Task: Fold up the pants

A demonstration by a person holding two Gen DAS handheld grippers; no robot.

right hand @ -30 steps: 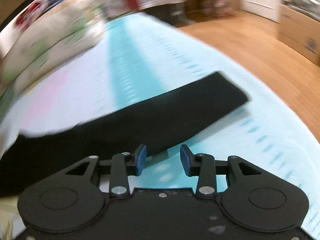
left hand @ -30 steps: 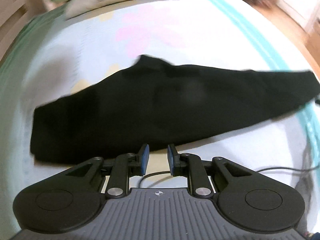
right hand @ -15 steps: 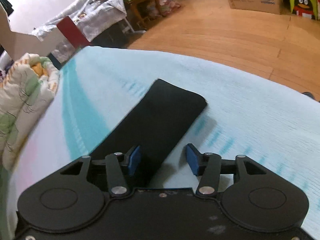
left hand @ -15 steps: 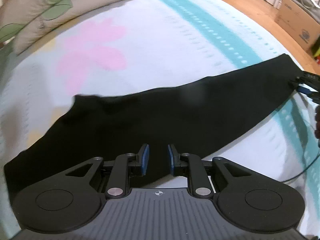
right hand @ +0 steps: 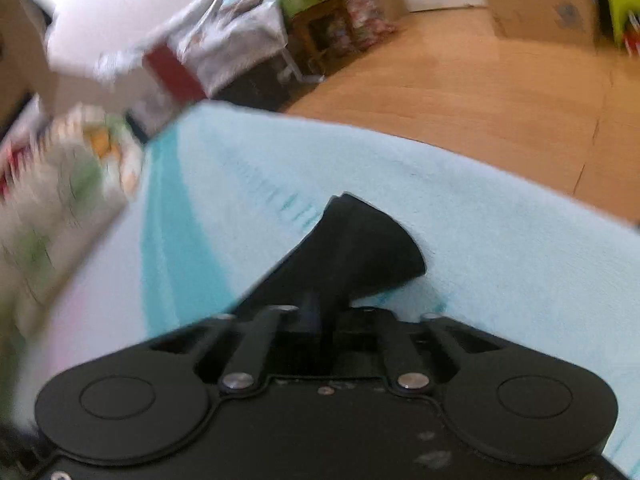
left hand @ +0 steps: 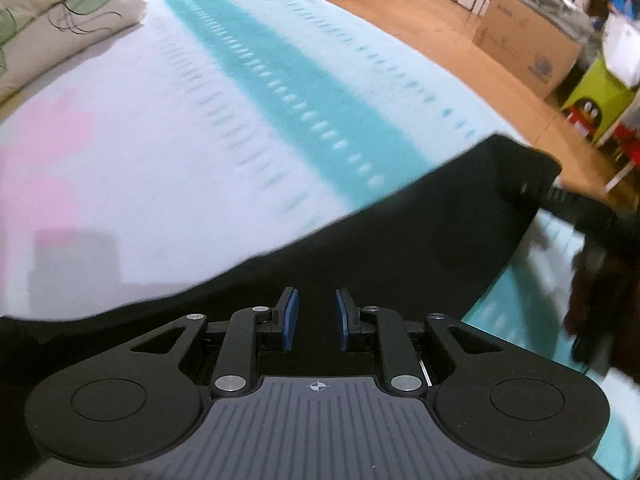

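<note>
The black pants [left hand: 400, 236] lie along the bed, folded lengthwise. My left gripper [left hand: 316, 318] is open, its blue pads over the leg fabric with nothing between them. My right gripper [right hand: 320, 312] is shut on the hem end of the pants [right hand: 360, 248], which bunches up and lifts off the sheet. In the left wrist view the right gripper [left hand: 576, 204] shows at the right, holding that lifted hem end.
The bed has a white and turquoise sheet [left hand: 280, 80] with a pink flower print. A folded floral quilt [left hand: 60, 20] lies at the far left. The bed edge [right hand: 480, 160] drops to a wooden floor [right hand: 480, 80] with cardboard boxes [left hand: 528, 48].
My right gripper closed on the hem end and lifted it. My left gripper moved right along the leg, toward the hem, still open.
</note>
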